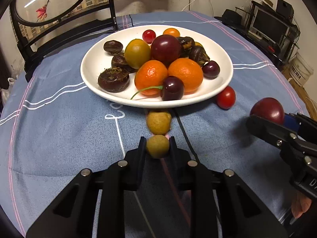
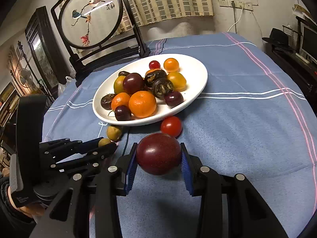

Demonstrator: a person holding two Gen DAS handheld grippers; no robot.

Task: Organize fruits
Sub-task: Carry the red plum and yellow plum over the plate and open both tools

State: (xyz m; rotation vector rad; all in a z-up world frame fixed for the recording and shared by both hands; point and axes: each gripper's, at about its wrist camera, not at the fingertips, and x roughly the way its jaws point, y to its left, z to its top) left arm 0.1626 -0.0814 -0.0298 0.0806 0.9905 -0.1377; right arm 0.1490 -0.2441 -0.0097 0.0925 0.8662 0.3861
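A white plate (image 1: 95, 83) (image 2: 198, 75) on the blue cloth holds tangerines (image 1: 186, 74), cherries, plums, small tomatoes and dark water chestnuts. My left gripper (image 1: 157, 145) (image 2: 108, 144) is shut on a yellow-brown longan (image 1: 157, 146) (image 2: 104, 141) just in front of the plate. A second longan (image 1: 158, 123) (image 2: 114, 132) lies between it and the plate rim. My right gripper (image 2: 158, 154) (image 1: 265, 117) is shut on a dark red plum (image 2: 158, 152) (image 1: 267, 110), held right of the plate. A red cherry tomato (image 1: 225, 97) (image 2: 171, 126) lies on the cloth against the plate's right front rim.
A round framed bird screen on a black stand (image 2: 91, 17) (image 1: 49, 2) stands behind the plate on the left. A thin black cable (image 1: 184, 130) runs across the cloth under the plate. A monitor and shelves (image 1: 271, 25) stand past the table's right edge.
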